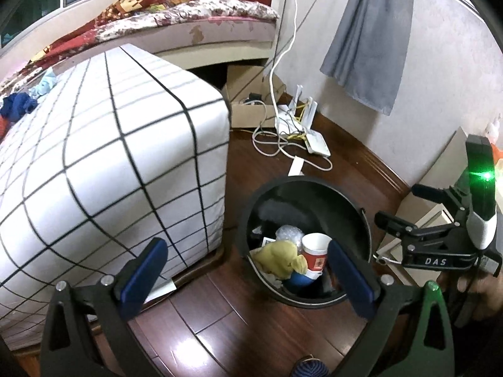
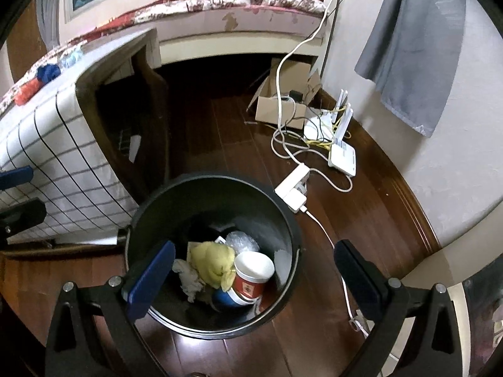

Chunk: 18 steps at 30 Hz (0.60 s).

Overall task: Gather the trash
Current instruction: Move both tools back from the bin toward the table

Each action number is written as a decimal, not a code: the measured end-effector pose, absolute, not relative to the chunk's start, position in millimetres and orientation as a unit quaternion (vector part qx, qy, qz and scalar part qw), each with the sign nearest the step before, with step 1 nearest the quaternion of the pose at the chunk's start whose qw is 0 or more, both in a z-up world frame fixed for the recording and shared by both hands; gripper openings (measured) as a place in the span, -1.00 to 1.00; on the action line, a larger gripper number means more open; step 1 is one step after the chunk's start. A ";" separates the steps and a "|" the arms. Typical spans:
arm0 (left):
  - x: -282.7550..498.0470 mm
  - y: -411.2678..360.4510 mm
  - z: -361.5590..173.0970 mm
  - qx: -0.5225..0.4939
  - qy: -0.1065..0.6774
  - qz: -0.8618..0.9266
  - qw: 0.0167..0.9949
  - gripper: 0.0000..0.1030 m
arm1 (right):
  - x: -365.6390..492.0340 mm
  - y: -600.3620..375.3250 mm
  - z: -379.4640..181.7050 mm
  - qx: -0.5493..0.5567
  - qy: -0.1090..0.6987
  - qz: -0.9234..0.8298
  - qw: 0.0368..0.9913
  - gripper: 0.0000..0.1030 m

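A black trash bucket (image 1: 342,207) (image 2: 151,216) stands on the wooden floor. Inside it lie a red and white paper cup (image 1: 315,253) (image 2: 252,278), a yellow crumpled cloth (image 1: 278,259) (image 2: 213,262), clear plastic wrap (image 2: 242,242) and white crumpled paper (image 2: 190,279). My left gripper (image 1: 248,275) is open and empty, above the floor at the bucket's left rim. My right gripper (image 2: 254,282) is open and empty, hovering over the bucket; it also shows in the left wrist view (image 1: 399,209) at the right of the bucket.
A mattress with a white checked cover (image 1: 103,163) (image 2: 63,157) stands left of the bucket. A power strip (image 2: 292,190), cables, white routers (image 2: 341,154) and a cardboard box (image 2: 283,106) lie on the floor behind. A grey cloth (image 2: 408,47) hangs on the right wall.
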State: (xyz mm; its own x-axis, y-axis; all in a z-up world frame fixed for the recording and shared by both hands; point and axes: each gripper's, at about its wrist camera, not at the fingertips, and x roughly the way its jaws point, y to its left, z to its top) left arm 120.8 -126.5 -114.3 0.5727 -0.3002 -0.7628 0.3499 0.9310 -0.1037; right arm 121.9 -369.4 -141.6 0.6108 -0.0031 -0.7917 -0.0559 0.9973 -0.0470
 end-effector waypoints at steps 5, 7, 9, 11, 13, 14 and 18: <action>116.4 -119.2 -102.7 0.024 0.412 -0.180 0.893 0.98 | 117.8 -364.9 -131.2 -0.022 0.422 0.016 0.906 0.98; 115.2 -115.9 -99.1 0.021 0.407 -0.178 0.896 0.98 | 116.7 -362.8 -128.4 -0.023 0.416 0.014 0.909 0.98; 114.2 -113.2 -96.8 0.019 0.403 -0.175 0.898 0.98 | 115.9 -360.6 -126.0 -0.022 0.413 0.012 0.910 0.98; 112.6 -110.3 -94.9 0.018 0.401 -0.172 0.900 0.98 | 114.1 -356.5 -122.1 -0.021 0.410 0.013 0.912 0.98; 111.6 -105.9 -93.8 0.016 0.398 -0.169 0.902 0.98 | 112.7 -351.6 -118.0 -0.023 0.406 0.016 0.914 0.98; 111.5 -103.1 -93.0 0.015 0.397 -0.167 0.902 0.98 | 111.8 -349.4 -116.0 -0.023 0.403 0.019 0.915 0.98; 111.3 -91.0 -88.3 0.008 0.392 -0.159 0.906 0.98 | 110.2 -332.8 -107.3 -0.031 0.393 0.035 0.918 0.98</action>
